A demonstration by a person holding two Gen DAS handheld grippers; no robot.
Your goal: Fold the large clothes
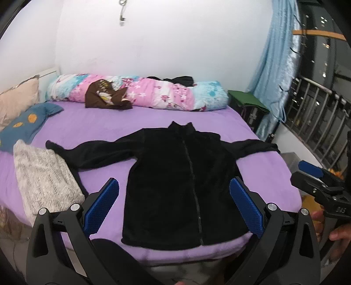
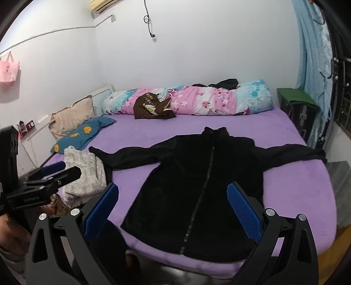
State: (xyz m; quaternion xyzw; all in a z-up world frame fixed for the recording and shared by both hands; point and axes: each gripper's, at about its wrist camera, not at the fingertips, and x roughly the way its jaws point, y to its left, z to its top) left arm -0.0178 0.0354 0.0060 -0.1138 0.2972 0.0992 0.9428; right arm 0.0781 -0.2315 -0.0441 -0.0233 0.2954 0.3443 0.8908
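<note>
Lying flat and face up on the purple bed point(image 1: 92, 129), the black jacket point(image 1: 184, 182) has its zipper closed, its collar toward the wall and its hem at the near edge of the bed. Its long axis runs from near edge to far edge, while both sleeves stretch out sideways toward the left and right edges. The left claw point(image 1: 174, 206) hovers over the near edge with its blue pads spread wide and nothing between them; the right claw point(image 2: 173, 208) hangs likewise, spread and empty, above the jacket's lower half.

Only the right wrist view shows a pink bag point(image 2: 8, 70) hung on the left wall and an air conditioner point(image 2: 103, 5) high up. Only the left wrist view shows the window railing point(image 1: 313, 103) at the right, with dark outside. Each view catches the other claw from the side at its frame edge.

A grey knit garment point(image 1: 43, 177) lies folded at the bed's left edge, just beside the left sleeve. A floral quilt point(image 1: 153, 92) is rolled along the far edge, with a brown garment point(image 1: 105, 96) resting against it. A blue pillow point(image 1: 24, 127) lies at the far left corner.
</note>
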